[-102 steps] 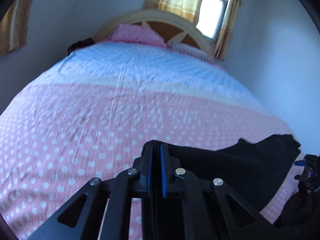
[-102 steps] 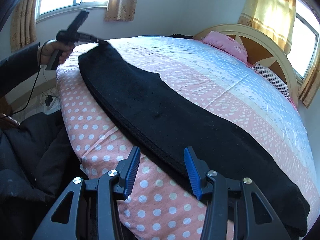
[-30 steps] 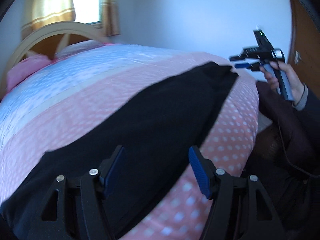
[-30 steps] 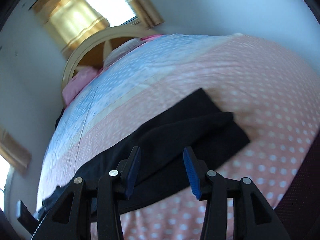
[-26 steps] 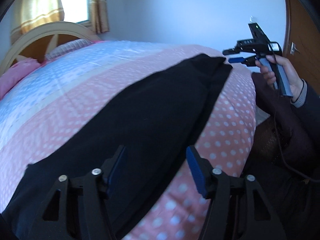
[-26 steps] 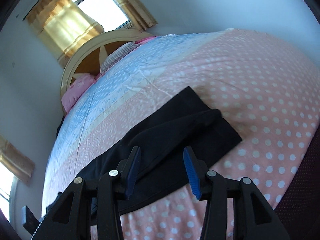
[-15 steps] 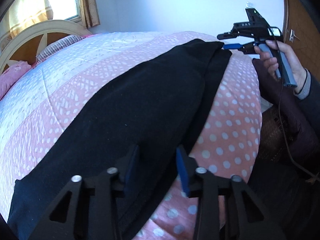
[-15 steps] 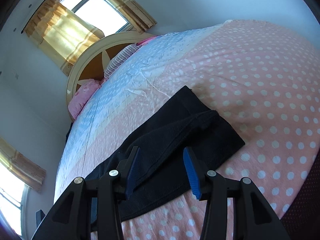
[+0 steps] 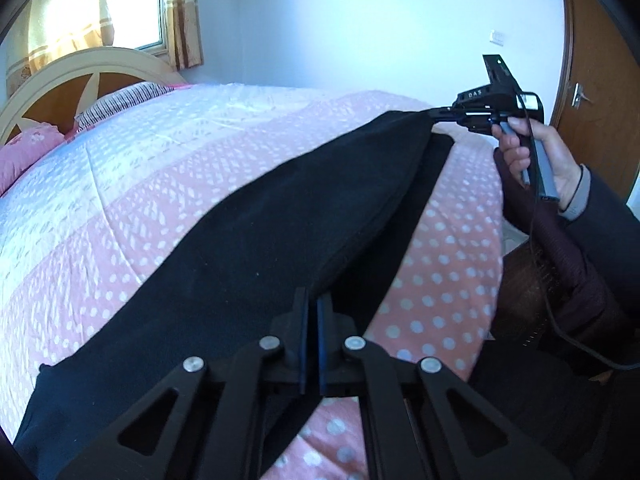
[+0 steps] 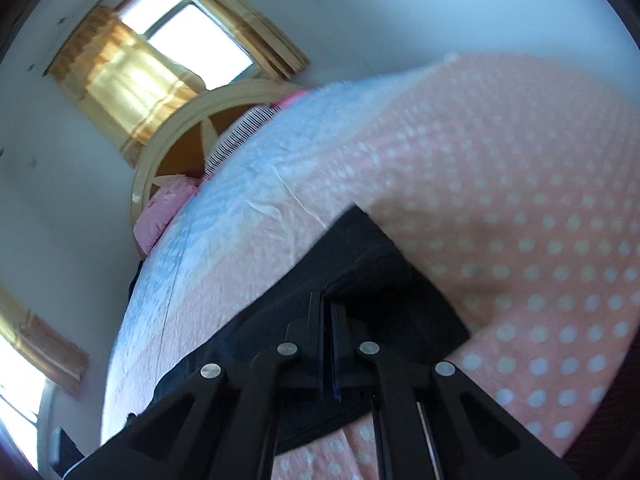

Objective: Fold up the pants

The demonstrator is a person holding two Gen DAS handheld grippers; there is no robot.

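Note:
Black pants lie lengthwise along the near edge of a bed with a pink dotted cover, one leg stacked on the other. My left gripper is shut on the edge of the upper layer, about midway along. At the far end, the right gripper, held by a hand, pinches the upper layer's corner. In the right wrist view that gripper is shut on the pants' end, and the cloth bunches slightly at its tips. The lower layer lies flat beneath.
The cream wooden headboard, a pink pillow and a striped pillow are at the bed's far side. A brown door stands to the right. The person's dark sleeve and a cable hang beside the bed's edge.
Both grippers were open above the pants half a second ago. Both have now come down and shut on the upper layer's edge, the right at the end, the left midway.

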